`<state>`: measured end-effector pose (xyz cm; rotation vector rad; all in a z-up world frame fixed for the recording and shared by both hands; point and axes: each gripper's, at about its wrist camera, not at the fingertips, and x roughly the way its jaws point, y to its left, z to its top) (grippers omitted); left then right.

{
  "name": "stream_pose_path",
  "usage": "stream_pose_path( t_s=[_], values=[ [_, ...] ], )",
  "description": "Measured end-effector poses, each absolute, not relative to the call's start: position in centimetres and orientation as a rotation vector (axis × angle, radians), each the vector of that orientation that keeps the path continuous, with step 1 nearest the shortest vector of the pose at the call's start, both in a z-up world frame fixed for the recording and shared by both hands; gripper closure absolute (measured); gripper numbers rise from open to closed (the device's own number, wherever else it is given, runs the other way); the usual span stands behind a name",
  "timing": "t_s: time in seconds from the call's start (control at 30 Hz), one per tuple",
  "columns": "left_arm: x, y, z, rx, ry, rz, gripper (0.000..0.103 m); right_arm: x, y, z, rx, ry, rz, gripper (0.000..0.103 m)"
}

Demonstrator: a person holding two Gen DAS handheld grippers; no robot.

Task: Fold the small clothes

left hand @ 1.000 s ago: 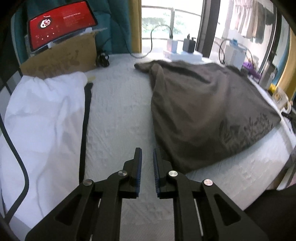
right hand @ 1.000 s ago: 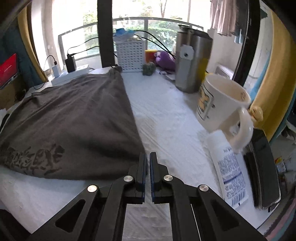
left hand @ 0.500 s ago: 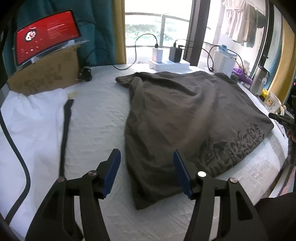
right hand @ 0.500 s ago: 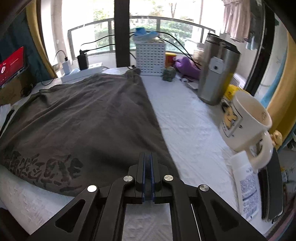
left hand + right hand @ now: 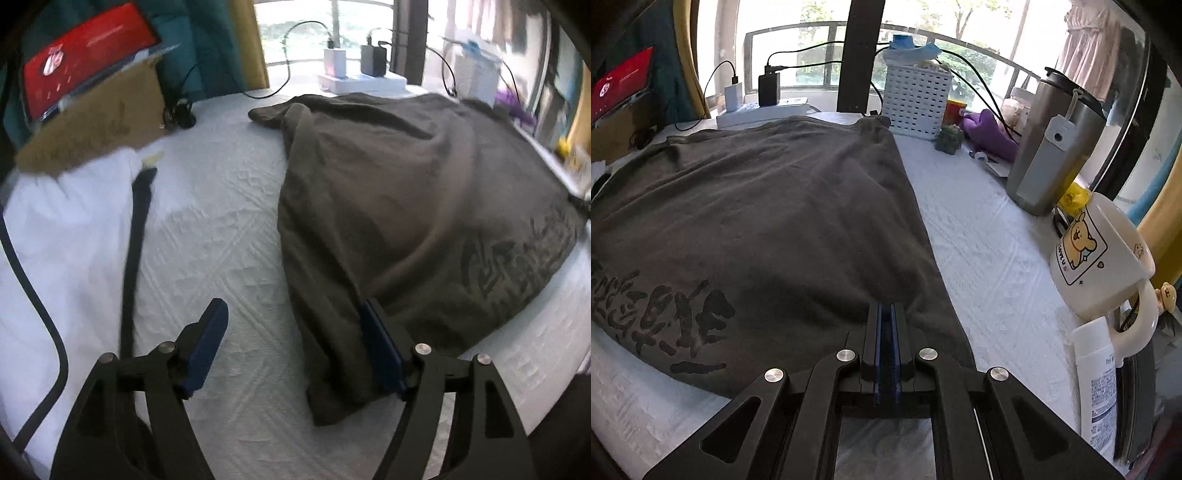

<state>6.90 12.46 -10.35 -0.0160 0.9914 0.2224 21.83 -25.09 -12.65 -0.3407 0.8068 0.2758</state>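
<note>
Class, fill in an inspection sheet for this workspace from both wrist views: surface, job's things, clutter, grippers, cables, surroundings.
Surface: white textured cover, lying flat.
Job's things: dark grey T-shirt spread out, print near its close edge; white cloth at far left.
Clutter: cartoon mug, steel flask, white bottle, white basket, purple toy.
Grippers: left gripper opening, its right finger over the shirt's edge, nothing pinched; right gripper shut, empty, over the shirt.
Cables: black cable over the white cloth; charger leads at the power strip.
Surroundings: window, railing, red screen.

Dark grey printed shirt (image 5: 406, 206) lies spread flat.
</note>
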Motion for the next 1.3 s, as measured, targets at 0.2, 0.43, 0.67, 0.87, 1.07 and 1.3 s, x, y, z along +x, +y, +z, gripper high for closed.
stream_pose_path(
  t_s=[0.2, 0.43, 0.67, 0.87, 1.07, 1.3],
  values=[
    [7.1, 13.9, -7.8, -0.027, 0.958, 0.240, 0.028, 21.4, -25.4, -11.7, -0.319, 0.780, 0.240, 0.098],
    [10.5, 13.8, -7.0, -0.027, 0.929, 0.201, 0.028, 22.2, -26.4, -12.1, -0.304, 0.810, 0.183, 0.094],
    [12.8, 10.7, -8.5, 0.010, 0.969, 0.093, 0.028, 23.2, -29.4, -12.4, -0.155, 0.852, 0.102, 0.020],
    [13.5, 11.6, -8.2, 0.001, 0.956, 0.098, 0.028, 23.8, -28.8, -11.4, -0.125, 0.840, 0.171, 0.020],
    [16.2, 14.8, -6.8, -0.008, 0.894, 0.124, 0.028, 27.0, -26.2, -9.0, -0.165, 0.798, 0.243, 0.020],
    [21.8, 17.9, -7.7, -0.086, 0.865, 0.074, 0.030, 31.9, -22.8, -6.9, -0.189, 0.748, 0.316, 0.020]
  ],
)
